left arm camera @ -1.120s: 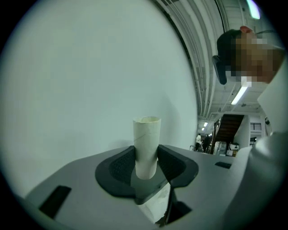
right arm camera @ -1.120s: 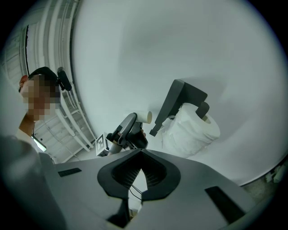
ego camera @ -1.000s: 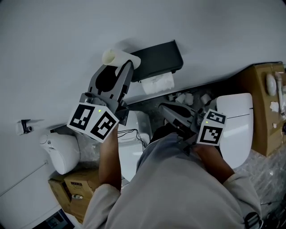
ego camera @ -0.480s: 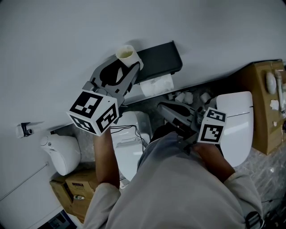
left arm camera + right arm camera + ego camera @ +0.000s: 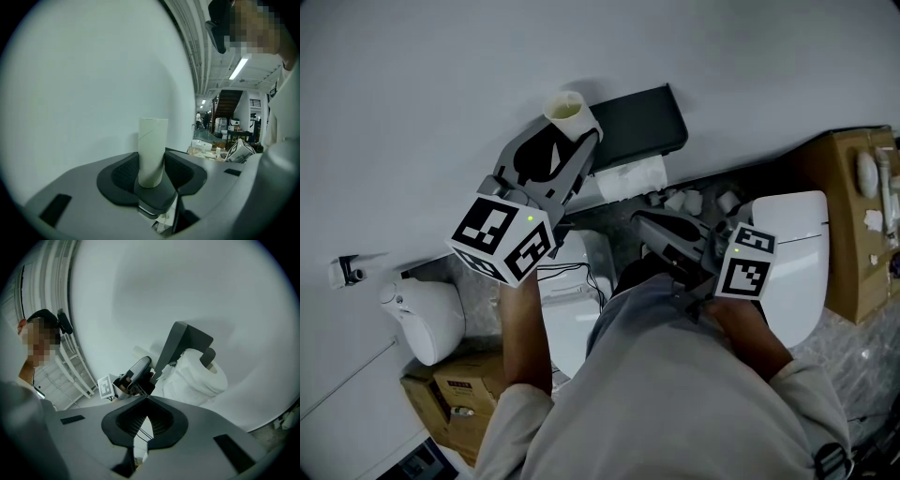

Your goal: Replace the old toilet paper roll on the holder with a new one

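Observation:
An empty cardboard tube [image 5: 565, 111] is clamped in my left gripper [image 5: 570, 141], close to the pale wall and just left of the black holder [image 5: 637, 117]. In the left gripper view the tube [image 5: 152, 145] stands upright between the two dark pads [image 5: 126, 173]. A full white paper roll [image 5: 630, 176] hangs under the holder; the right gripper view shows this roll [image 5: 197, 376] on the holder's arm [image 5: 180, 341]. My right gripper [image 5: 647, 228] sits lower, below the roll, shut with nothing in it [image 5: 146, 401].
A white toilet [image 5: 792, 272] stands at the right, beside a brown cardboard box [image 5: 858, 234]. Another white seat with a cable [image 5: 572, 305] is below the left gripper. A white rounded appliance [image 5: 427, 323] and cardboard boxes [image 5: 455, 394] lie at the lower left.
My left gripper has rolled and shifted a little, so the tube now shows its open end upward instead of lying sideways. The right gripper has stayed still.

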`<state>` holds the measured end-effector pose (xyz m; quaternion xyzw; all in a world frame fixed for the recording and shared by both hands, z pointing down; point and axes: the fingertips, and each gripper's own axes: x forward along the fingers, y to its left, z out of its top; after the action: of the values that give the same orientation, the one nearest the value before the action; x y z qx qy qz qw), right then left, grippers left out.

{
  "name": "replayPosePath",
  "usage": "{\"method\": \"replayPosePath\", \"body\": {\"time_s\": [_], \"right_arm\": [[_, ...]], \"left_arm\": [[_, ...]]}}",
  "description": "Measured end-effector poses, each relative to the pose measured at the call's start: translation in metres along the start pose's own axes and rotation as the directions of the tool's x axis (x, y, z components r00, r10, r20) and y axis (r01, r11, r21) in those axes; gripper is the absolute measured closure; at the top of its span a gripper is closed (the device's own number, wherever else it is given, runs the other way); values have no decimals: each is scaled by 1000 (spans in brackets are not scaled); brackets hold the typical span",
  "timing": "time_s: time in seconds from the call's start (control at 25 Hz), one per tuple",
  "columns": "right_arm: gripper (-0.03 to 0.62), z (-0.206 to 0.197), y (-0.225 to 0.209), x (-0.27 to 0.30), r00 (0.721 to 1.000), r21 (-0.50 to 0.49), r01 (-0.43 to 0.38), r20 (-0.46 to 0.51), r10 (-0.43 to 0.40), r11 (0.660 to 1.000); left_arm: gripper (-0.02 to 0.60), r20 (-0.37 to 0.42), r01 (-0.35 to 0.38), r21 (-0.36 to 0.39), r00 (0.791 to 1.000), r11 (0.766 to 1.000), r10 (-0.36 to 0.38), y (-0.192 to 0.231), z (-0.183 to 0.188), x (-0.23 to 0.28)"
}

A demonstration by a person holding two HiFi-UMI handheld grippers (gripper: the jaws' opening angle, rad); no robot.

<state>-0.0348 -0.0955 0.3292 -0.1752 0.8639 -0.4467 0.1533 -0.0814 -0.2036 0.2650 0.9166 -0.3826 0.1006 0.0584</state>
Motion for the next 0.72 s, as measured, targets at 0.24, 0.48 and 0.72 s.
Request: {"method": "replayPosePath", "body": {"time_s": [0.24,0.48,0.72], "right_arm": [[577,2,-2,2,1000,-4,14,-2,-14,1000],[577,5,-2,0,1000,-28,23,-4,-23,999],[577,7,-3,-2,999,-51,35,-5,-36,998]], "left_arm": [[377,72,-9,-104,997,995,17,10,6,-7],[377,129,-8,-179,991,984,32,12,3,-21],[377,210,32,-290,977,956,31,11,0,-35]]}}
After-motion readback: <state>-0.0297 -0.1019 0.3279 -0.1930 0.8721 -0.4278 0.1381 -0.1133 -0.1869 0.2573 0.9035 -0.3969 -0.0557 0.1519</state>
